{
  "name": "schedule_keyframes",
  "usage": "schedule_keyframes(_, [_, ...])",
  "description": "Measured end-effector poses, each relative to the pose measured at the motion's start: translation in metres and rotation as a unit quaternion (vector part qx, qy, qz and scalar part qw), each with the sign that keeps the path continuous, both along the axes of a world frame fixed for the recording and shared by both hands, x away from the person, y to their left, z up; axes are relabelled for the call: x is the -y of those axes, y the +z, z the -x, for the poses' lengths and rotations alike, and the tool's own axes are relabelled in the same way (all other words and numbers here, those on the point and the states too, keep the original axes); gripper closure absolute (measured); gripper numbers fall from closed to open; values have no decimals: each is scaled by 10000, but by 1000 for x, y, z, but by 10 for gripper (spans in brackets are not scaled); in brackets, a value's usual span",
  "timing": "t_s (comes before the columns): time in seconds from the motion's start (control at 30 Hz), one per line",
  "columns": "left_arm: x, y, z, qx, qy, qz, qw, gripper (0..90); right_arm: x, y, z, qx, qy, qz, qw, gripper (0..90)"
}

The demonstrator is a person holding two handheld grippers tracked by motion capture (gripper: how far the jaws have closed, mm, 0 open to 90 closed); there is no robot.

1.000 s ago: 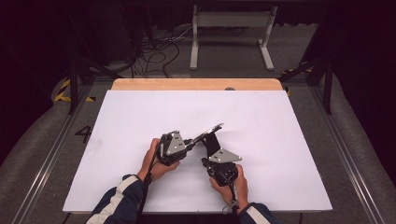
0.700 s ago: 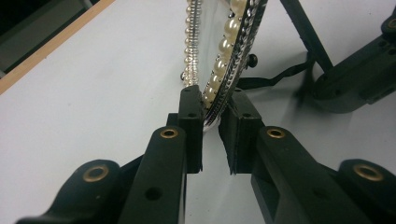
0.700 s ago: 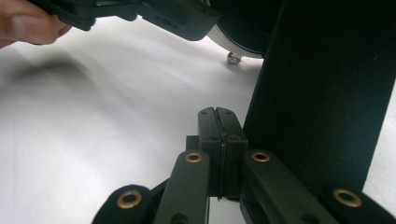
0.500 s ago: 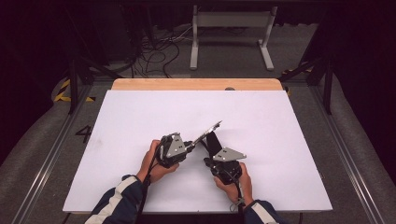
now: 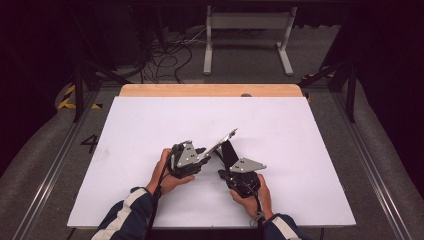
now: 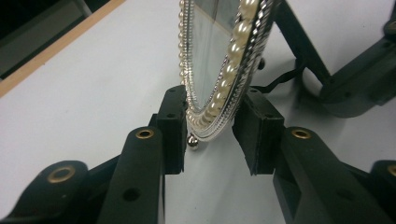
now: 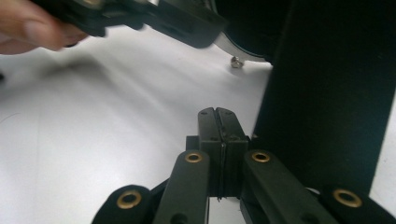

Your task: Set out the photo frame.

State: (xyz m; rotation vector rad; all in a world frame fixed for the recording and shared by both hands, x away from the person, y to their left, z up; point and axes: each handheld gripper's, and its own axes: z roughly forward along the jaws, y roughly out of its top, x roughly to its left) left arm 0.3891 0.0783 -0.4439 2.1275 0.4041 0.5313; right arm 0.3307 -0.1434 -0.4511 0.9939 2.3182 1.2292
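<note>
Grips the pearl-rimmed frame [image 6: 211, 60] by its bottom edge with the left gripper [image 6: 210, 126], one pad pressed against each face, and holds it tilted just above the near middle of the white table [image 5: 150, 120], its small ball foot close over the surface. Shows little change over the last second: the frame tipped a touch higher, then settled back to almost the same lean, while the right gripper [image 7: 218, 126] drifted slightly to the right and turned, and now sits just beside the black easel stand [image 7: 327, 93] behind the frame. Keeps the right jaws pressed flat together, with nothing visible between them. Suggests, as a judgement, a pause between adjustments: the prop looks swung out from the frame's back but not yet set on the table, so standing the frame up is probably the step left.
</note>
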Motion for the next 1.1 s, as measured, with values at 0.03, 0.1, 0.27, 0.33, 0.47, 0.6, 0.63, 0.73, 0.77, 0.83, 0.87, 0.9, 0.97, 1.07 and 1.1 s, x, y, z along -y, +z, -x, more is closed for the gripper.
schedule_keyframes(0.03, [0,0,0,0,0,0,10000,640,0,0,0,0,0,0,10000,900])
schedule_keyframes(0.1, [1,-1,-1,-5,5,2,10000,634,-1,2,1,57,7,4,10000,900])
schedule_keyframes(0.27, [2,-3,-3,23,49,-46,10000,632,4,4,-1,108,-40,-119,9999,900])
schedule_keyframes(0.33, [1,-4,-4,2,48,-32,10000,669,5,4,-1,127,-60,-119,9998,900])
schedule_keyframes(0.47, [2,-5,-3,-4,-83,-52,10000,754,6,3,-2,131,-111,-110,9998,900])
schedule_keyframes(0.6, [2,-4,-2,38,-79,-104,9999,767,7,3,-3,130,-120,-110,9998,900])
schedule_keyframes(0.63, [2,-4,-2,40,-71,-112,9999,768,7,3,-2,130,-117,-85,9998,900])
schedule_keyframes(0.73, [1,-3,-1,41,-75,-132,9999,771,7,3,-2,111,-154,-114,9998,900])
schedule_keyframes(0.77, [1,-3,0,61,-77,-159,9998,774,8,3,-3,106,-163,-123,9997,900])
schedule_keyframes(0.83, [2,-2,2,90,-73,-205,9997,789,8,3,-2,119,-187,-103,9997,900])
schedule_keyframes(0.87, [2,-2,2,118,-79,-224,9996,789,8,3,-3,110,-197,-90,9997,900])
schedule_keyframes(0.9, [3,-3,3,141,-77,-240,9996,789,8,3,-3,115,-214,-80,9997,900])
schedule_keyframes(0.97, [3,-2,3,170,-88,-277,9994,791,10,3,-3,91,-231,-88,9997,900])
schedule_keyframes(1.07, [4,-2,5,217,-100,-331,9992,790,12,3,-4,70,-243,-91,9996,900])
schedule_keyframes(1.1, [4,-2,6,245,-83,-371,9990,790,13,3,-5,49,-231,-109,9997,900])
